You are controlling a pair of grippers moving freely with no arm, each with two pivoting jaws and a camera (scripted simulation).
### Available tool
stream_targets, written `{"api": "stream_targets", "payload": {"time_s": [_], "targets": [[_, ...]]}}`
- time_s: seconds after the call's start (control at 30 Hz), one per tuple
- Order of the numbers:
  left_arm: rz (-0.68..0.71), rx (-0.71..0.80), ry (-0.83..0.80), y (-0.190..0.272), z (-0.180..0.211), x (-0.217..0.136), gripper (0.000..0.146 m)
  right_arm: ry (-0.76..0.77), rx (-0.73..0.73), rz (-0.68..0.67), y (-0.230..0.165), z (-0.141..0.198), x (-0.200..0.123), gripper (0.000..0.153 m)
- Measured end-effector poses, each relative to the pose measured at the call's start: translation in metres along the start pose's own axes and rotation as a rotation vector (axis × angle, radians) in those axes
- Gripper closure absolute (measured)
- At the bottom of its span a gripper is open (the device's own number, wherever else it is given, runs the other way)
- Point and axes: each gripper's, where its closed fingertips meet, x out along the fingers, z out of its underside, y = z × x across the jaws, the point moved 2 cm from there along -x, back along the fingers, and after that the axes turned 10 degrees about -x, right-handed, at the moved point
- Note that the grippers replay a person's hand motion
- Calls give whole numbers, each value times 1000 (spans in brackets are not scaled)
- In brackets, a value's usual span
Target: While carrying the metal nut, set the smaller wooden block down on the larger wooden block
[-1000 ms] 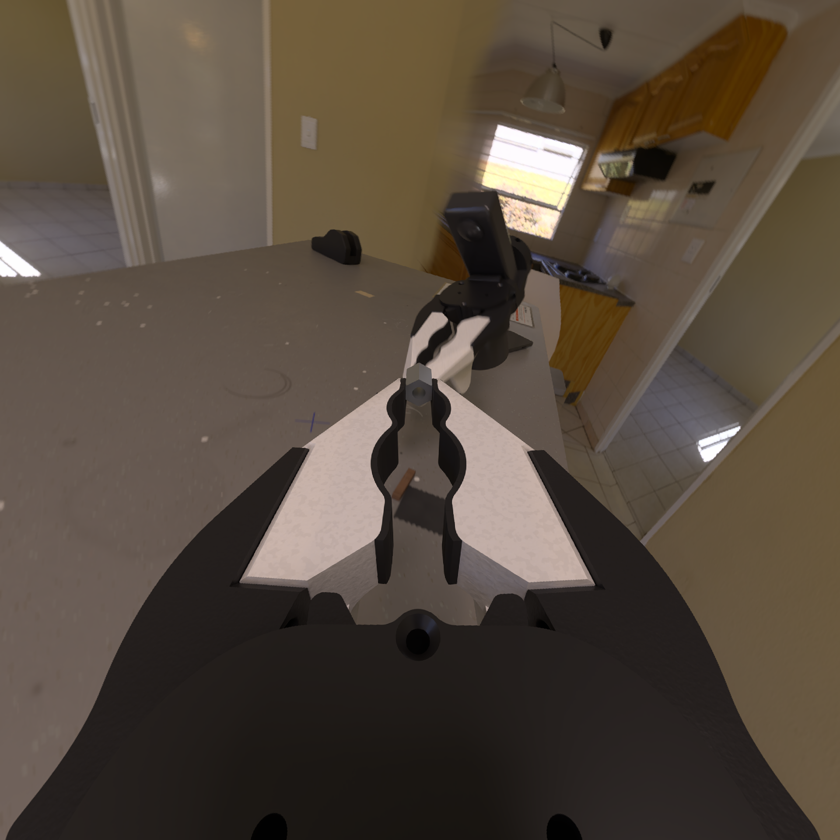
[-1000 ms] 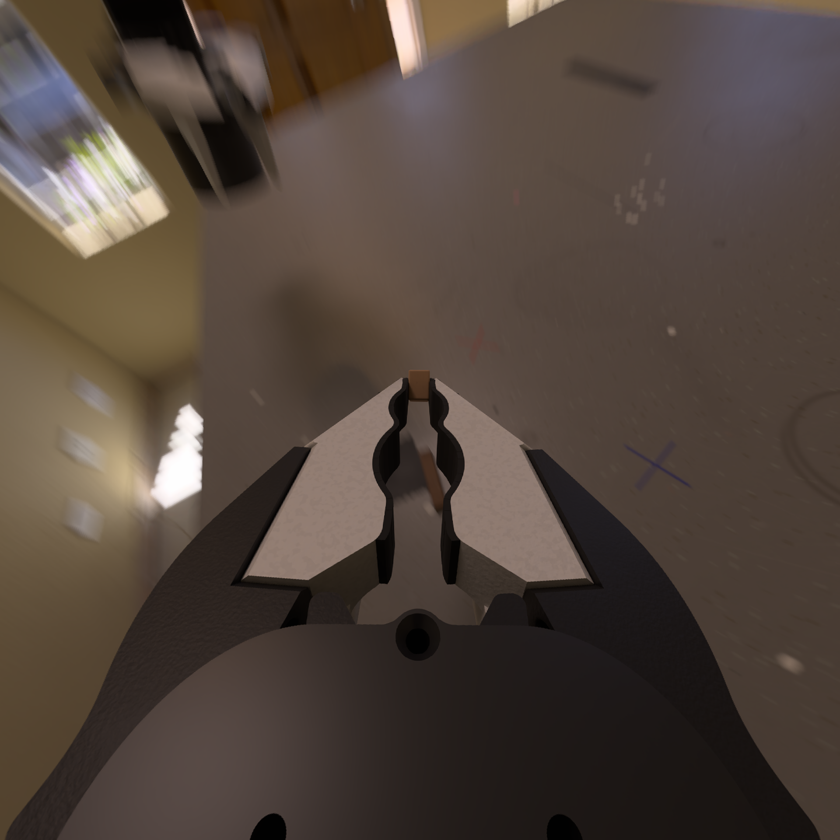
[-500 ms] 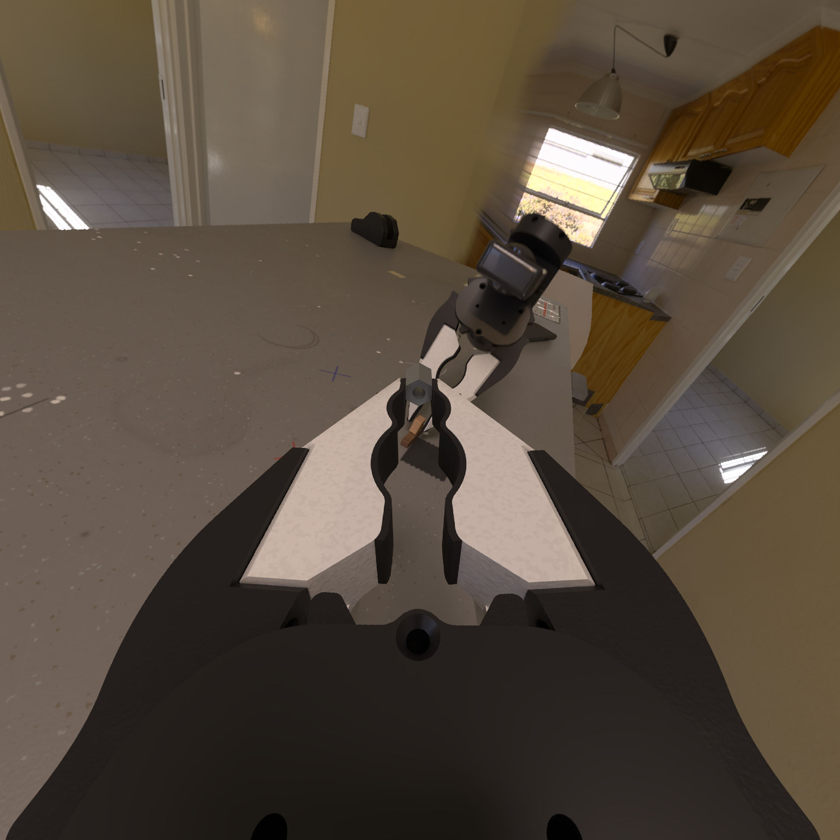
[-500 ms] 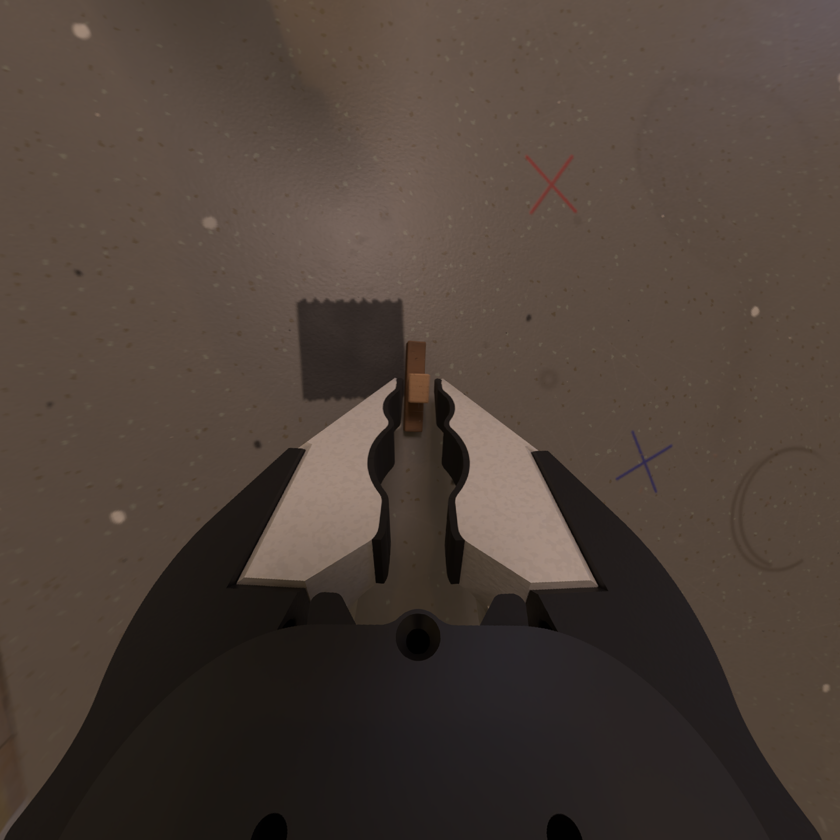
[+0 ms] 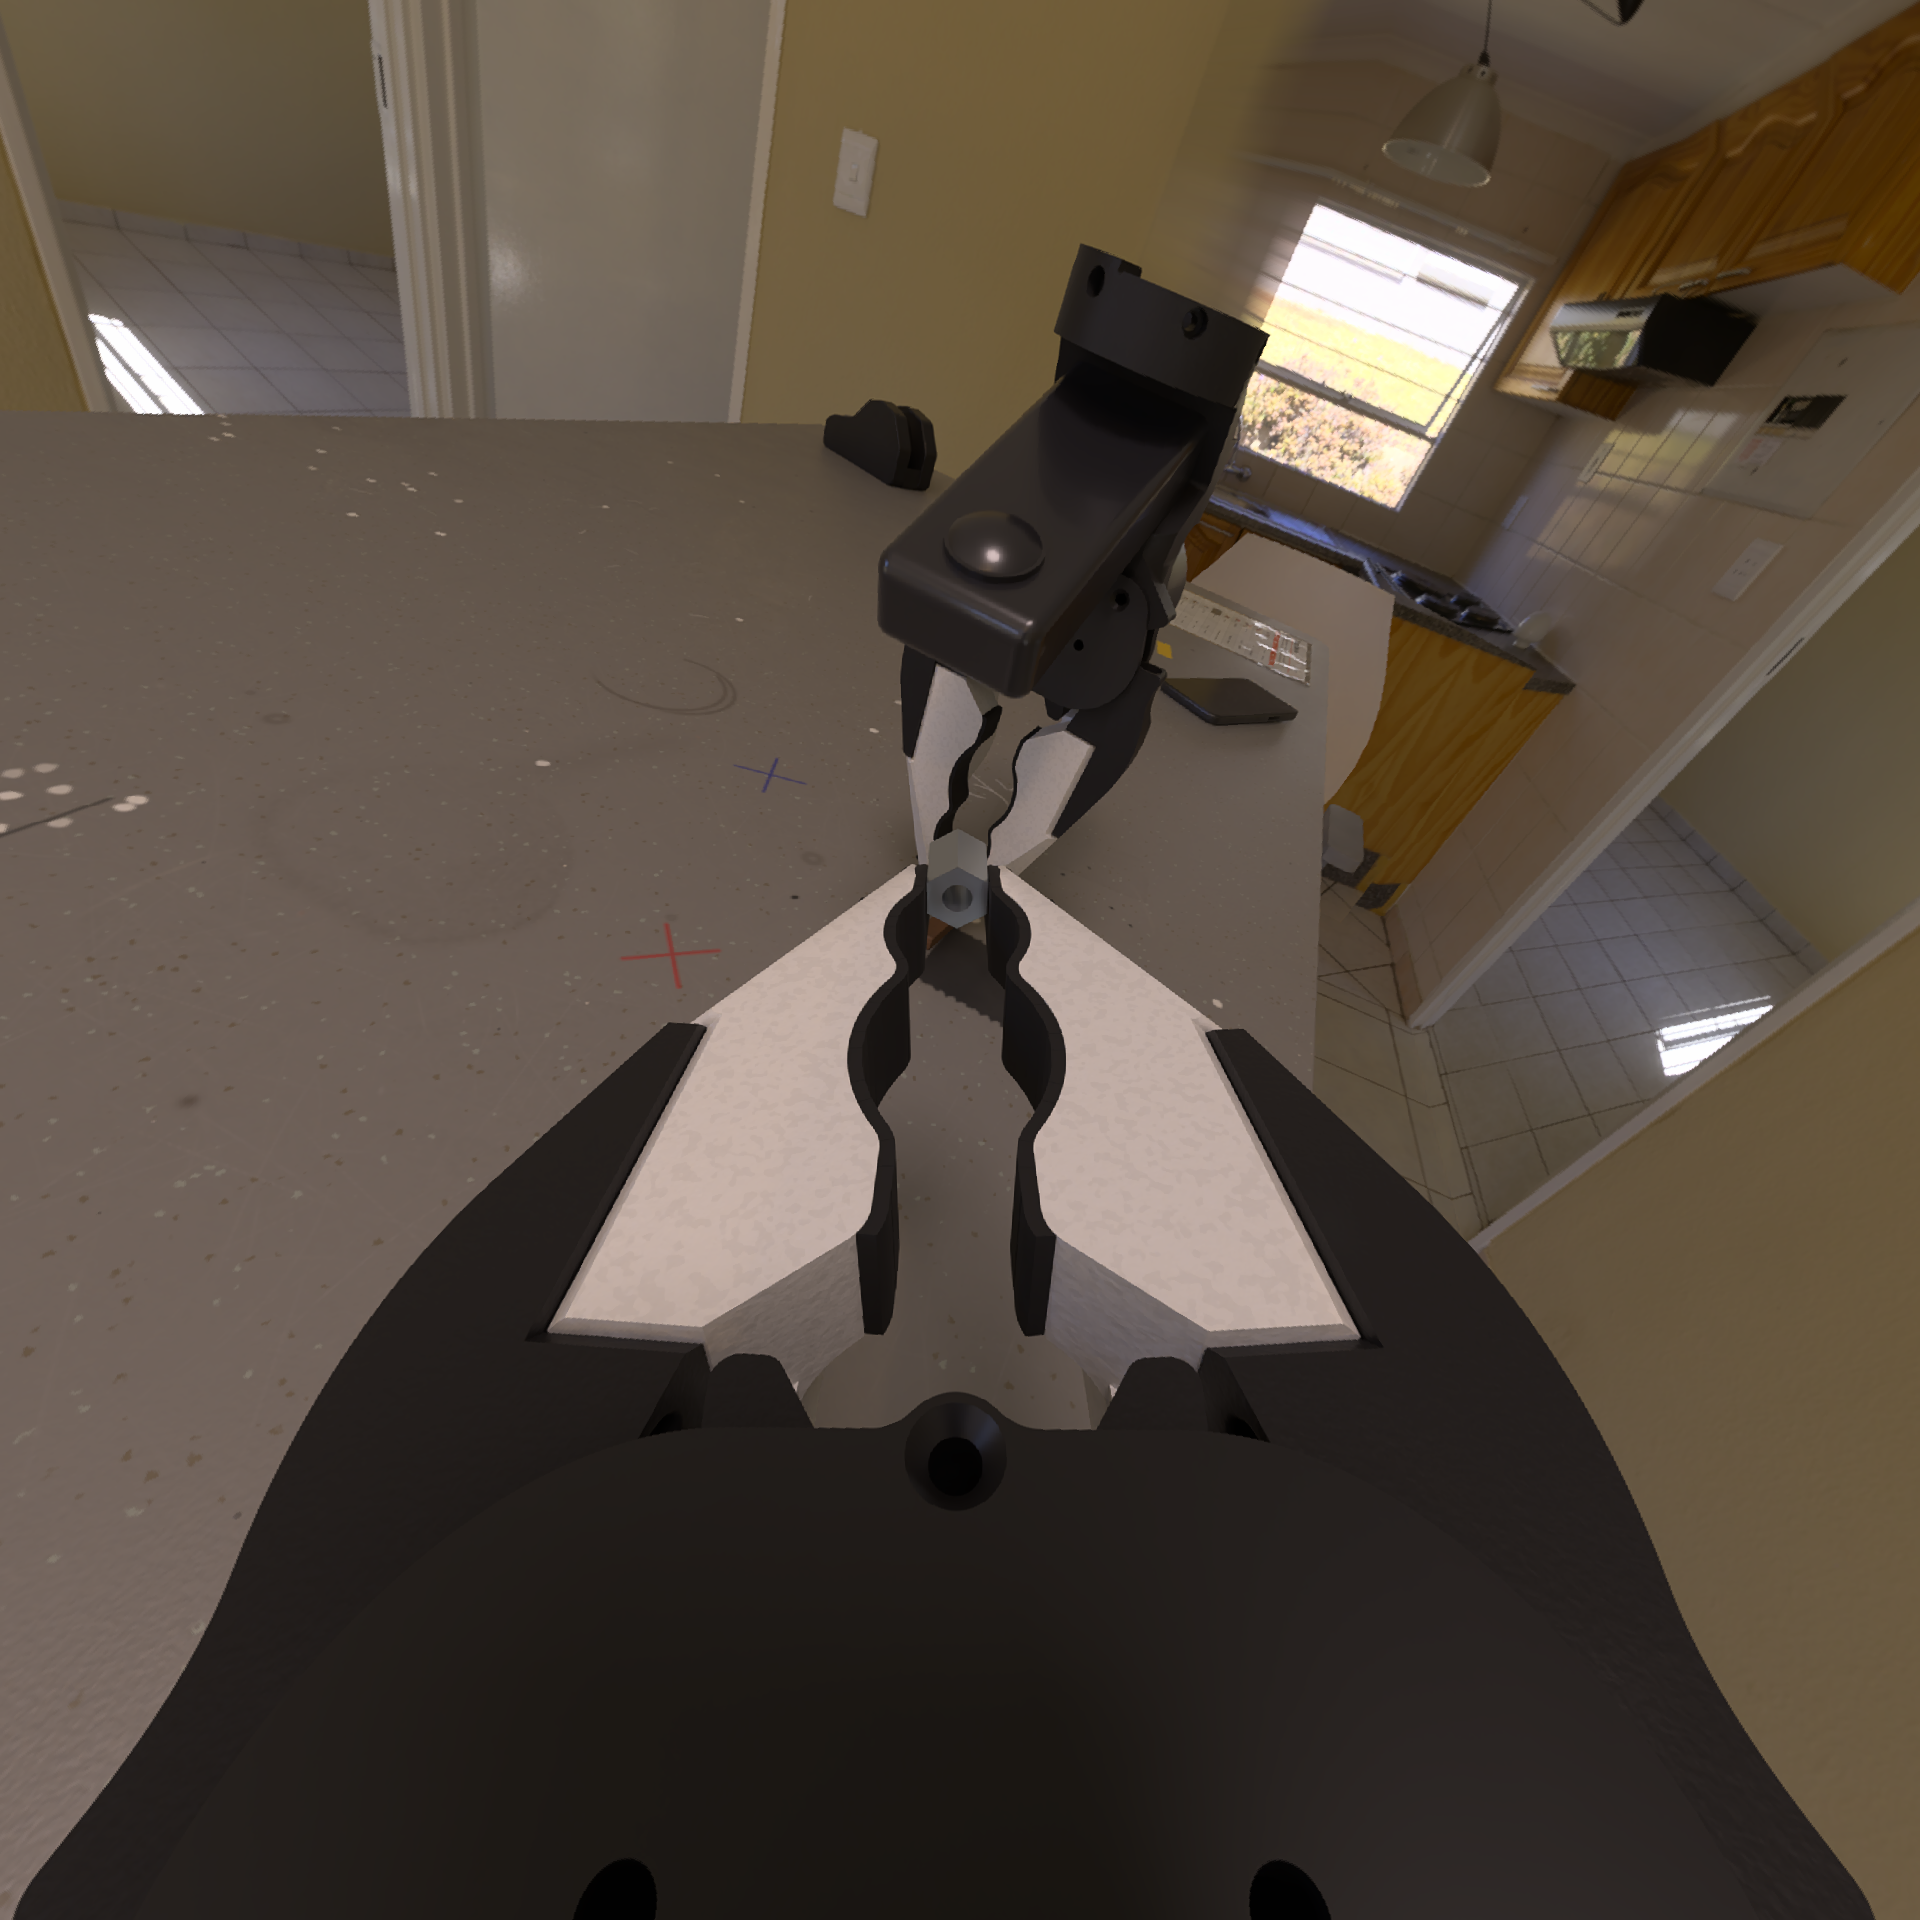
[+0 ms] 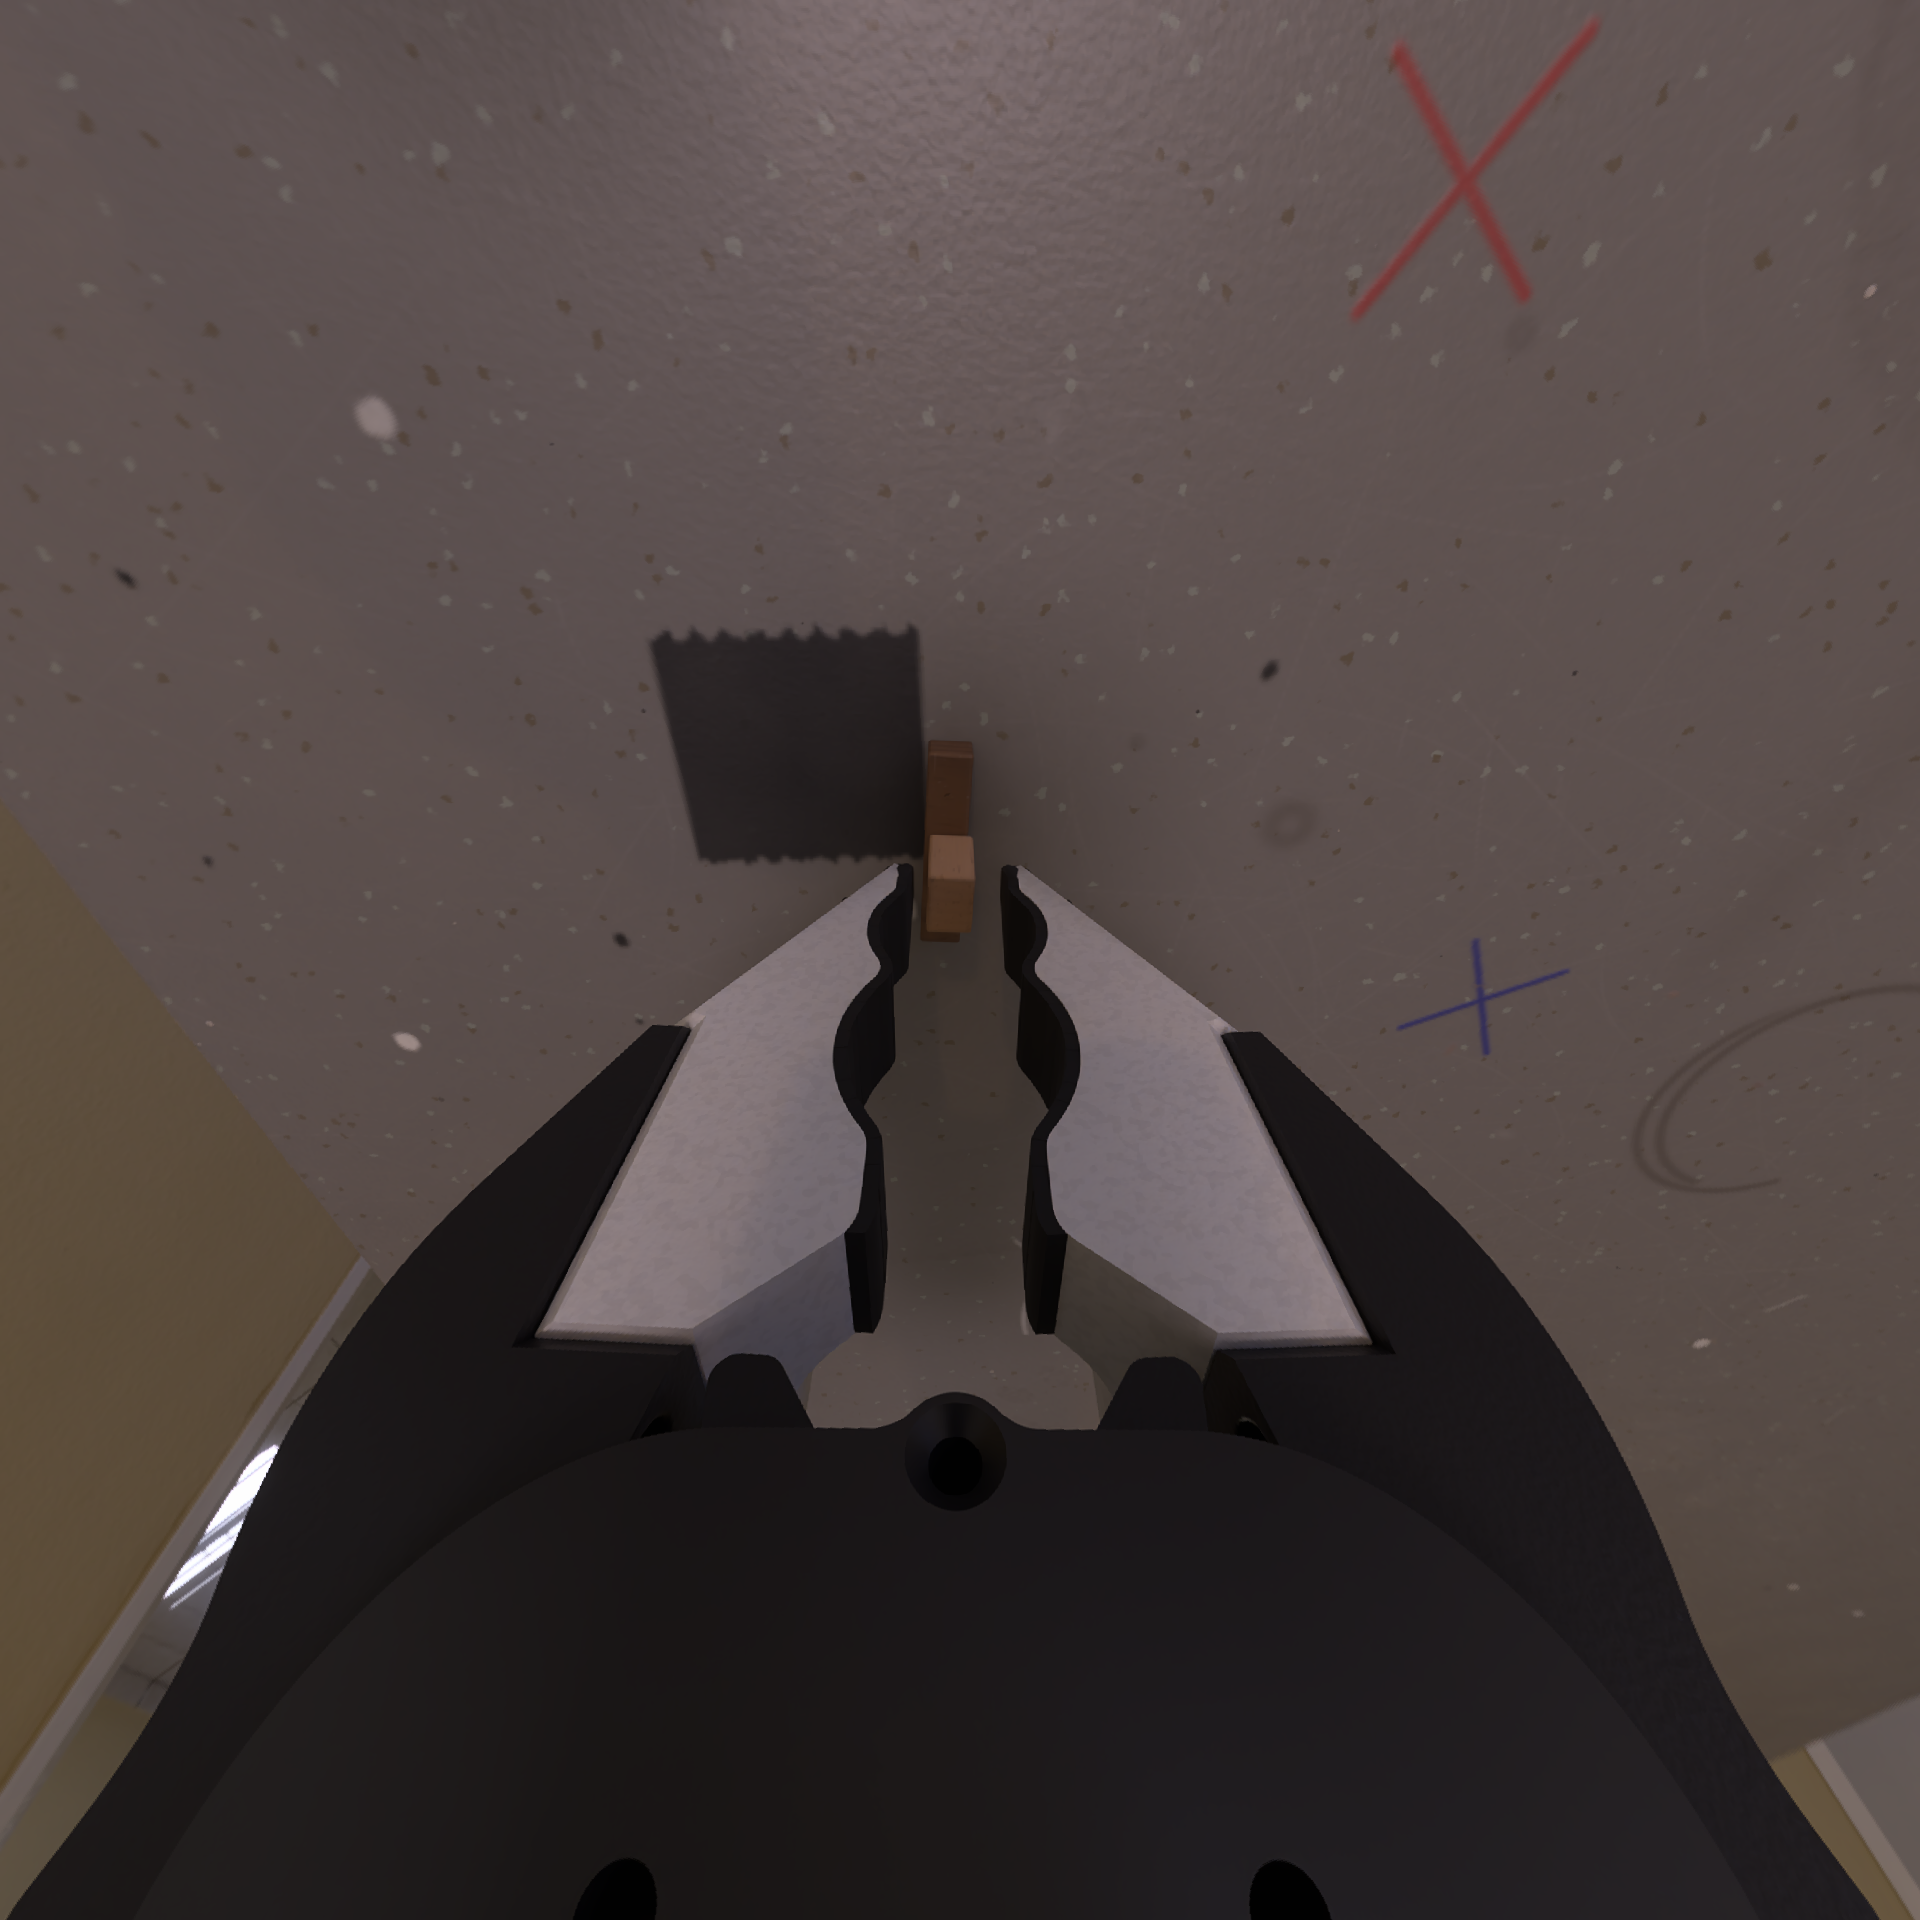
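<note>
In the left wrist view, the left gripper (image 5: 956, 894) fills the lower half of the frame, and its jaws are seen clamped narrowly on the metal nut (image 5: 954, 883), a small grey hexagonal piece held at the very fingertips just above frame centre. Behind the nut, a sliver of brown wood and a dark saw-toothed patch are glimpsed through the gap between the fingers. Just beyond, the right gripper (image 5: 971, 821) is seen pointing down at the counter (image 5: 364, 727), its black body rising toward the upper middle of the frame. A red cross (image 5: 670, 951) is marked on the counter left of centre, a blue cross (image 5: 770, 774) farther up, and a small black object (image 5: 881, 444) sits near the far edge. In the right wrist view, the right gripper (image 6: 956, 883) is looked along from above, and its jaws are parted, with a clear gap shown on the right side of the smaller wooden block (image 6: 950, 885); whether the left finger touches it cannot be told. The smaller wooden block is seen resting on the near part of the larger wooden block (image 6: 950, 784), which extends toward the upper frame. A dark square patch (image 6: 790, 743) lies just left of the blocks, a red cross (image 6: 1465, 182) at upper right, and a blue cross (image 6: 1481, 997) at right.
</note>
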Motion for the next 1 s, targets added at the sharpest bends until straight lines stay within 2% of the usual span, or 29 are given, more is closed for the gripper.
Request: {"api": "stream_targets", "payload": {"time_s": [0.23,1.0], "targets": [[-1,-13,3,-3,3,-2,136,-76,38,-46,-2,0,5,135],[3,-36,-43,-8,13,3,136,-250,27,-67,3,-3,9,134]]}}
